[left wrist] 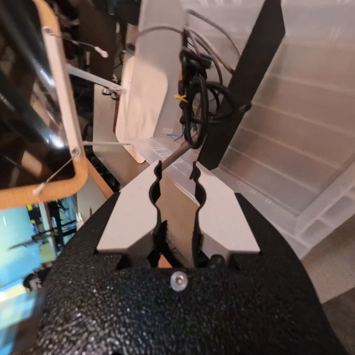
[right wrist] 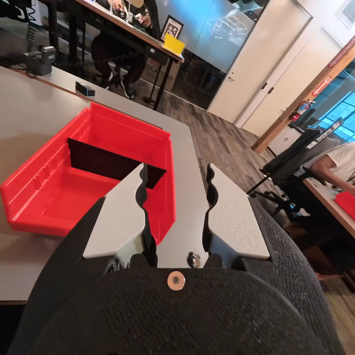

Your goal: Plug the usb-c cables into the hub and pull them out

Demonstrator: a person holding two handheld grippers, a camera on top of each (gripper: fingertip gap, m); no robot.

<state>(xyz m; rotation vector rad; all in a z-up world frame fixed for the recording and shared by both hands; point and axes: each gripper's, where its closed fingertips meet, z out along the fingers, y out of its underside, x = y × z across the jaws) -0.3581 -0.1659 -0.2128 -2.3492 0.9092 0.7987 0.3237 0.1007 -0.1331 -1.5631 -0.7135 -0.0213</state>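
Two grippers, both with jaws spread and empty, under my control.
My left gripper (left wrist: 176, 169) faces bundled cables (left wrist: 197, 107) in a clear bin (left wrist: 288, 153), frame centre; my right gripper (right wrist: 176, 172) hovers beside a red bin (right wrist: 57, 192), frame left.

Printed marker card (right wrist: 172, 28) on far desk, lettered cardboard box (right wrist: 161, 75) beneath, red wall signs (right wrist: 321, 85)

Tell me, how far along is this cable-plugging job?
Hardly begun, it seems. The left hand-held gripper is open near a clear bin holding bundled cables. The right hand-held gripper, open and empty, hangs over a red bin. No hub shows; all plugging remains.
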